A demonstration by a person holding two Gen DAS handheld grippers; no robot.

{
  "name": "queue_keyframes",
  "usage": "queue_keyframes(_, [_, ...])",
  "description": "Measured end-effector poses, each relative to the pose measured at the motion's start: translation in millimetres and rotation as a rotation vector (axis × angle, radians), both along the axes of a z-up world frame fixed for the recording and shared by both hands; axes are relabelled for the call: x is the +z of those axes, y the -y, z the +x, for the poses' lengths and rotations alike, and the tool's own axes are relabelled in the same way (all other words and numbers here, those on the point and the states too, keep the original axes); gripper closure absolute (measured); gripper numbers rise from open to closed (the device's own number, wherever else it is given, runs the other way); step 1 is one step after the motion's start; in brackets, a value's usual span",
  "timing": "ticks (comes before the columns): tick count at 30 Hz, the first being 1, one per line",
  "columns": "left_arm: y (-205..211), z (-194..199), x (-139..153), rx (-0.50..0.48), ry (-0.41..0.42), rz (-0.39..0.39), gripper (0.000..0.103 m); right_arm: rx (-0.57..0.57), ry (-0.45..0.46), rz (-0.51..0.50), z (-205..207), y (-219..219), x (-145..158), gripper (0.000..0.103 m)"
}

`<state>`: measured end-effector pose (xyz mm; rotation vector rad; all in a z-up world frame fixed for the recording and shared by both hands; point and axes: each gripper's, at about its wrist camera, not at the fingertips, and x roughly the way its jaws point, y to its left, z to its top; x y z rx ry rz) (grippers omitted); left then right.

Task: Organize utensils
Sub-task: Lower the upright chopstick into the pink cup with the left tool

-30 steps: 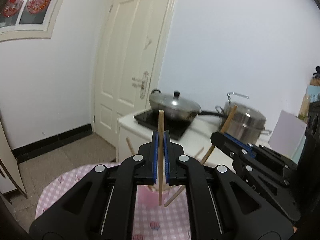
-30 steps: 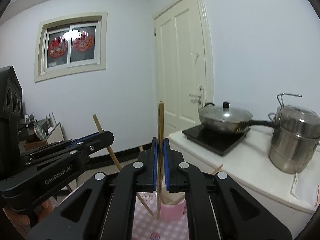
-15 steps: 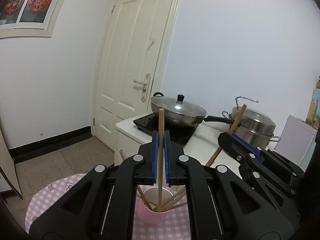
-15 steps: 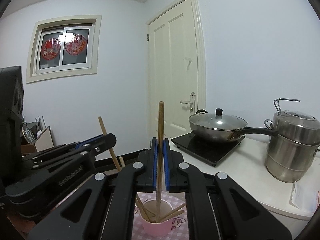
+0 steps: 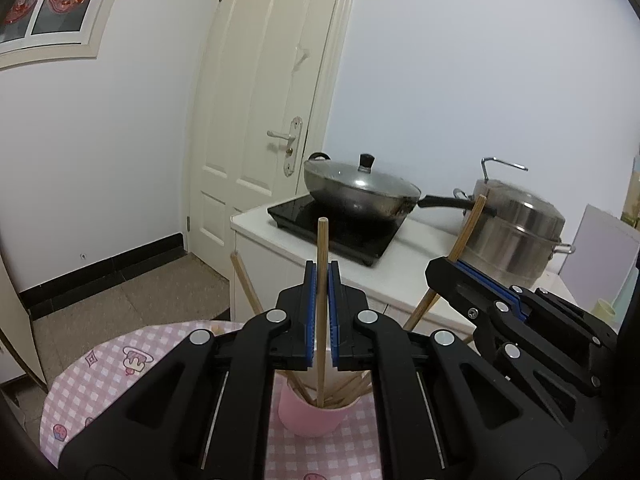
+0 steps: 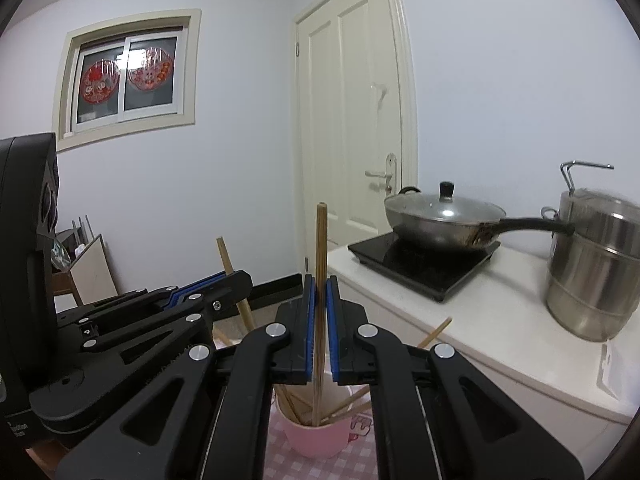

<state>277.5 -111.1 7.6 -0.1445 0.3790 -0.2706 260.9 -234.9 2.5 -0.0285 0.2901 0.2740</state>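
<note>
Two chopsticks are in my grip, one in each pair of tongs, and both hang over the pink cup (image 5: 310, 416). My left gripper (image 5: 322, 312) is clenched on a pale chopstick (image 5: 322, 248), its blue pads (image 5: 311, 312) pressed against the stick from either side. That stick stands upright, its top end well above the pads and its lower end down inside the mouth of the cup. My right gripper (image 6: 320, 320) is likewise clamped tight on a darker chopstick (image 6: 321, 240), also upright, and its lower tip reaches into the same cup, seen in the right wrist view as the pink cup (image 6: 316, 440) directly below the fingers. Several other chopsticks (image 6: 352, 398) already lean in the cup at slants, their ends fanning out over its rim. The cup stands on a round table covered with a pink checked cloth (image 5: 120, 364). From the left wrist view my right gripper appears to the right of the cup, its stick tilted across the view; from the right wrist view my left gripper sits to the left of the cup. Beyond the cup is a white counter (image 5: 416, 256) bearing a black cooktop (image 5: 340, 236), a lidded wok (image 5: 360, 192) and a steel steamer pot (image 5: 516, 232). Farther behind the cup is a cream door (image 5: 260, 100).
</note>
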Motion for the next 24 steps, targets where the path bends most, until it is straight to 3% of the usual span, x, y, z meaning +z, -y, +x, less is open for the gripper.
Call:
queue_keyframes(16, [2, 6, -36, -0.035, -0.085, 0.061, 0.097, -0.004, -0.09, -0.009, 5, 4, -38, 0.099])
queue_keyframes(24, [1, 6, -37, -0.032, -0.087, 0.064, 0.097, -0.004, -0.088, -0.006, 3, 3, -37, 0.098])
